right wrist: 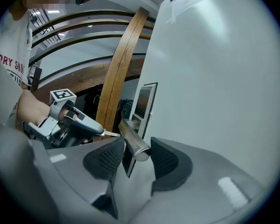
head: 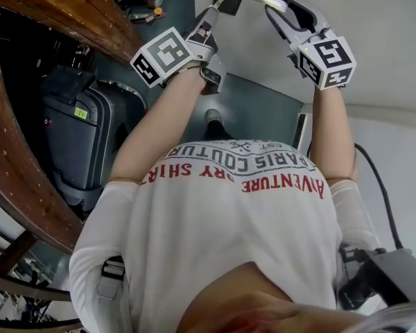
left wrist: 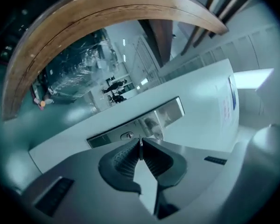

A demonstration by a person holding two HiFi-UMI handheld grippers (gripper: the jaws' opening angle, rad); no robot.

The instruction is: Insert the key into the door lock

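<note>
My left gripper [left wrist: 140, 146] is shut on a thin metal key [left wrist: 140, 143], seen edge-on between the pads. The key's tip is just short of the keyhole [left wrist: 127, 135] in the steel lock plate [left wrist: 105, 137] on the white door. In the right gripper view the key [right wrist: 111, 134] sticks out of the left gripper [right wrist: 95, 127] toward the lock plate [right wrist: 143, 104]. My right gripper [right wrist: 133, 154] has both pads on the end of the round steel door handle [right wrist: 133, 141]. The head view shows both grippers raised at the door, left gripper [head: 213, 9] and right gripper [head: 281, 11].
A curved wooden rail [head: 62, 5] runs along the left. A black suitcase [head: 76, 137] stands below it. The white door [right wrist: 214, 78] fills the right side, and a black cable [head: 381, 186] hangs at the person's right.
</note>
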